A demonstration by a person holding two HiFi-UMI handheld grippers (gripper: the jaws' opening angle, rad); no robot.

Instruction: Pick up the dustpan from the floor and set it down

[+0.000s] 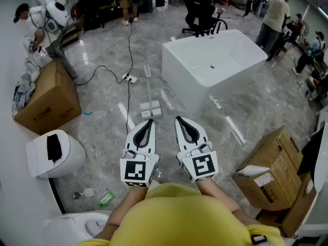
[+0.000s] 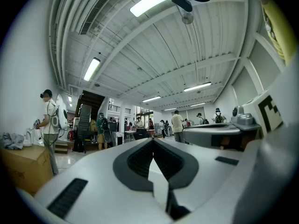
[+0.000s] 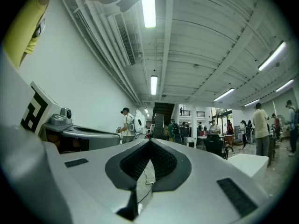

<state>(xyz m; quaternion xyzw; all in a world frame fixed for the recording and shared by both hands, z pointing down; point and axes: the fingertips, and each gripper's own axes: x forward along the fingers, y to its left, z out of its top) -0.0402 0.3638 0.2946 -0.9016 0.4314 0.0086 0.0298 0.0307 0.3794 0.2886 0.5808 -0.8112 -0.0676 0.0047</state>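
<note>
In the head view the pale dustpan lies on the grey marble floor, its long handle running away from me. Both grippers are held level side by side just short of it, well above the floor. My left gripper points over the pan's near edge with its jaws together and nothing between them. My right gripper hangs a little to the pan's right, also shut and empty. In the left gripper view the gripper shows tips that meet. The right gripper in its own view shows the same. The dustpan is hidden in both gripper views.
A white bathtub stands beyond the pan to the right. Cardboard boxes sit at the left and the right. A white toilet, a green bottle and a black cable with a power strip are on the left. People and an office chair stand far back.
</note>
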